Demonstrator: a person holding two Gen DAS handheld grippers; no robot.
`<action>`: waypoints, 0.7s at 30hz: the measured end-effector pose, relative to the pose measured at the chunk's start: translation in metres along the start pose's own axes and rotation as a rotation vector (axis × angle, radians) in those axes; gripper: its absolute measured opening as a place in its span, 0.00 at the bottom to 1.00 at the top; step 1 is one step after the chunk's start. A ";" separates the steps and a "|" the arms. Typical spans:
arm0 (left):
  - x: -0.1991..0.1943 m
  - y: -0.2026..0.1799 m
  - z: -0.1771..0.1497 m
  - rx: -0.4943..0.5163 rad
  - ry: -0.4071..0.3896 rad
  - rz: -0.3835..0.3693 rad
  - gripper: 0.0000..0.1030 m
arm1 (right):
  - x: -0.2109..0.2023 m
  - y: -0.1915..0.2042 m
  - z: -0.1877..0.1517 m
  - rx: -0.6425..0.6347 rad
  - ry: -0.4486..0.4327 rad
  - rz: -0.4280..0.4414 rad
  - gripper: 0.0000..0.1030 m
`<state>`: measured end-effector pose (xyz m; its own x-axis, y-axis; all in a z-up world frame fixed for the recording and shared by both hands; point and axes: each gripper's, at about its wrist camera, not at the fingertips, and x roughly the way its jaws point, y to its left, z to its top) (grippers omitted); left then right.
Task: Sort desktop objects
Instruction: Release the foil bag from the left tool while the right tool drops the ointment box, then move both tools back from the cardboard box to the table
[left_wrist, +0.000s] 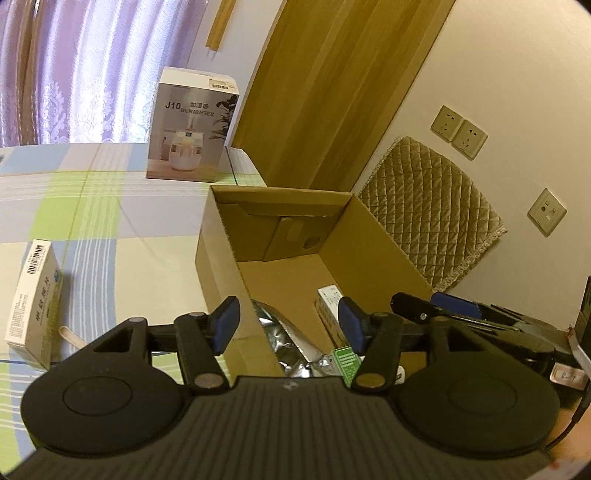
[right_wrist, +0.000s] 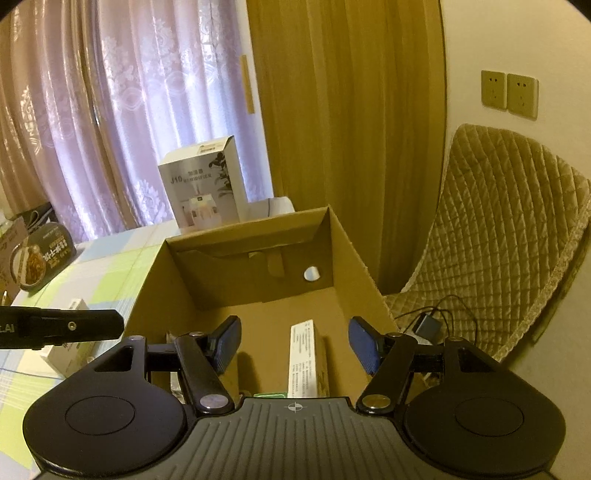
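An open cardboard box (left_wrist: 280, 192) stands on the checked tablecloth. My left gripper (left_wrist: 288, 321) hangs open over its near left wall with nothing between its fingers. Inside lie a silver foil pouch (left_wrist: 286, 338), a white carton (left_wrist: 327, 304) and a green-labelled packet (left_wrist: 345, 363). A white medicine box (left_wrist: 35, 302) stands on the cloth to the left, outside the box. In the right wrist view my right gripper (right_wrist: 295, 343) is open above the cardboard box (right_wrist: 247, 230), over the white carton (right_wrist: 308, 358), holding nothing.
A humidifier carton (left_wrist: 192, 125) stands behind the box, near the purple curtain. A food package (right_wrist: 40, 258) lies at the table's far left. A quilted chair (right_wrist: 498, 240) sits to the right, with a charger and cable (right_wrist: 428, 325) on it. A thin wooden stick (left_wrist: 70, 336) lies by the medicine box.
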<state>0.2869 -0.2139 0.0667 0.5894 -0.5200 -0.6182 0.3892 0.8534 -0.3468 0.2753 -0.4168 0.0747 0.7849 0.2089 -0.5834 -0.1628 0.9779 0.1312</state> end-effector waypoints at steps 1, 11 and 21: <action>-0.001 0.001 0.000 0.002 0.001 0.003 0.53 | 0.000 0.000 0.000 -0.001 0.001 -0.001 0.60; -0.019 0.024 -0.004 0.015 -0.006 0.055 0.60 | 0.003 0.013 -0.001 -0.021 0.013 0.014 0.61; -0.041 0.050 -0.008 0.027 -0.010 0.103 0.80 | 0.007 0.038 -0.002 -0.057 0.015 0.028 0.72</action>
<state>0.2763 -0.1497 0.0688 0.6342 -0.4301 -0.6425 0.3449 0.9011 -0.2629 0.2738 -0.3786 0.0742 0.7706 0.2355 -0.5923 -0.2183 0.9705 0.1018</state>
